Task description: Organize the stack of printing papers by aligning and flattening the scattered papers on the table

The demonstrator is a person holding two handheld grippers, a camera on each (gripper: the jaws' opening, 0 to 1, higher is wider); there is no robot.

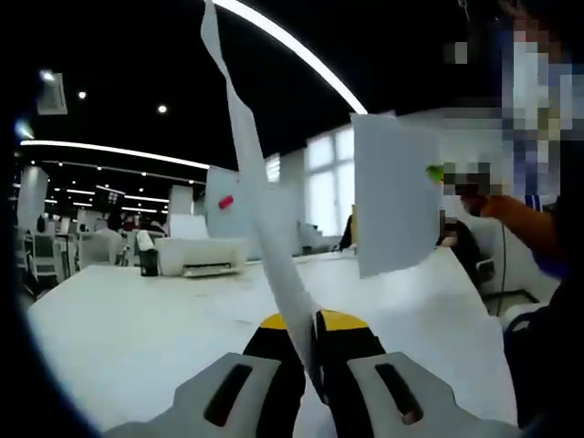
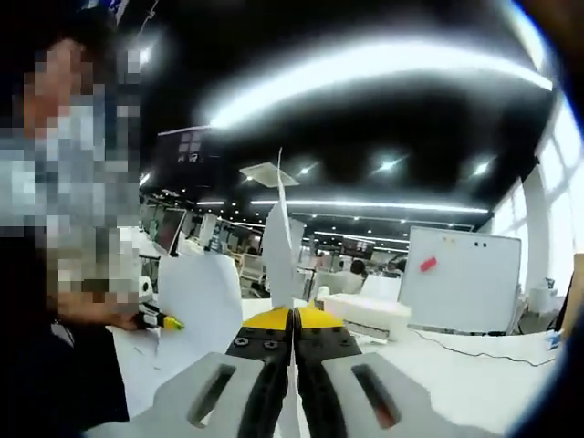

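Printing papers (image 1: 260, 182): pinched edge-on, centre frame, by left gripper (image 1: 315, 365) and right gripper (image 2: 293, 365); alignment apparently unfinished.

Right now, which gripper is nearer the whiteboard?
Right. The whiteboard looms large beyond the right gripper; from the left gripper it sits small, far across the table.

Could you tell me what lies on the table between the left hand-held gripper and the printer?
In the left gripper view, bare white table lies between the left hand-held gripper, shut on a paper sheet, and the printer.
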